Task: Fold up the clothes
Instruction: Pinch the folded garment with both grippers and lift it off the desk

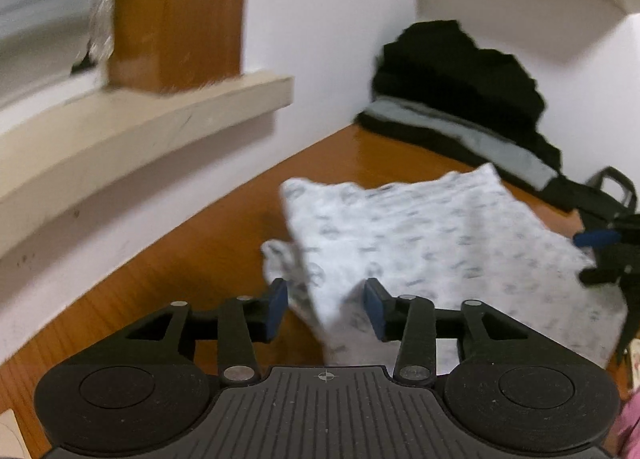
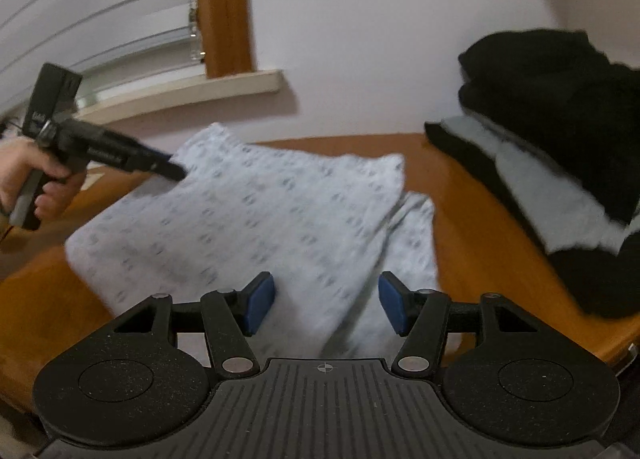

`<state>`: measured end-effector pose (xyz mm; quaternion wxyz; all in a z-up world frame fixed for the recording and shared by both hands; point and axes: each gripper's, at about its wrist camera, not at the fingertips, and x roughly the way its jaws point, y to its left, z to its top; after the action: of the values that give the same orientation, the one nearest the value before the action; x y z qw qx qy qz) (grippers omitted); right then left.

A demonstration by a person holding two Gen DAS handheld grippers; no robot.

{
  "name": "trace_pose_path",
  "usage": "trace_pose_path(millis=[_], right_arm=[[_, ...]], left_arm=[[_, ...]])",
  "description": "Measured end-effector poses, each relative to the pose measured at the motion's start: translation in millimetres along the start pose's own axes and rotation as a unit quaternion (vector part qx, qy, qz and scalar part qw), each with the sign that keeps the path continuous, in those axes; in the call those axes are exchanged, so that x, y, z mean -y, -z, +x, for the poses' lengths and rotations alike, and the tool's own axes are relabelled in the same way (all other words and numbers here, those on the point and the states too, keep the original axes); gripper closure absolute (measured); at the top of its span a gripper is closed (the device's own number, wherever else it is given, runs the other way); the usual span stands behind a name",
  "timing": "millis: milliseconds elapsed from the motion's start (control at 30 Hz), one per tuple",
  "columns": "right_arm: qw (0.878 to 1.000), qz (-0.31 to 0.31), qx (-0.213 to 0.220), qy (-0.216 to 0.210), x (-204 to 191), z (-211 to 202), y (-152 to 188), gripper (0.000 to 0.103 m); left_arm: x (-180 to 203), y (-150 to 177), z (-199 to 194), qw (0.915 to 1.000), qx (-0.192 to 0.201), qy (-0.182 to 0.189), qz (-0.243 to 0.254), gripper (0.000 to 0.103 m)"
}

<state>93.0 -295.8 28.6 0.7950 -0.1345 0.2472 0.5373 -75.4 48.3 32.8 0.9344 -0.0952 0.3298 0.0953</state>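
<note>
White walls meet in a corner behind an orange-brown wooden worktop (image 2: 472, 219), with a window sill (image 1: 140, 127) and slatted blinds (image 2: 80, 19) at the far left beside a wooden frame post (image 2: 224, 7). At the left of the right wrist view, a hand (image 2: 24, 175) holds the left gripper (image 1: 326, 309), whose tip reaches the far-left edge of a pale grey patterned garment (image 2: 260, 219). The garment lies folded on the worktop, one layer over another, a lower flap showing at its right side. In its own view the left gripper's blue-padded fingers (image 1: 278, 309) stand apart over the garment's near edge, holding nothing. The right gripper (image 2: 326, 303) likewise has its fingers spread above the garment. Further right, against the wall, sits a stack of folded black and grey clothes (image 2: 560, 163), apart from the garment.
</note>
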Motion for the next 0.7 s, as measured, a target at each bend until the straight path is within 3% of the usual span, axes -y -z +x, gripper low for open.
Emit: trace_pose_path(millis=[267, 600, 633, 700], right_arm=[[0.997, 0.073, -0.026, -0.01, 52.7, 52.8, -20.4, 0.037], [0.992, 0.111, -0.029, -0.047, 72.7, 86.2, -30.3, 0.033], [0.992, 0.115, -0.027, -0.051, 74.2, 88.0, -30.9, 0.034], [0.99, 0.121, -0.028, -0.065, 73.6, 90.5, -31.7, 0.047]], left_arm=[[-32.2, -5.2, 24.8, 0.9959, -0.012, 0.05, -0.075, 0.046], [-39.9, -25.1, 51.9, 0.9914, -0.011, 0.083, -0.1, 0.045], [-40.3, -26.6, 54.7, 0.9908, -0.01, 0.088, -0.103, 0.045], [-40.9, -29.2, 60.0, 0.9895, -0.009, 0.097, -0.107, 0.05]])
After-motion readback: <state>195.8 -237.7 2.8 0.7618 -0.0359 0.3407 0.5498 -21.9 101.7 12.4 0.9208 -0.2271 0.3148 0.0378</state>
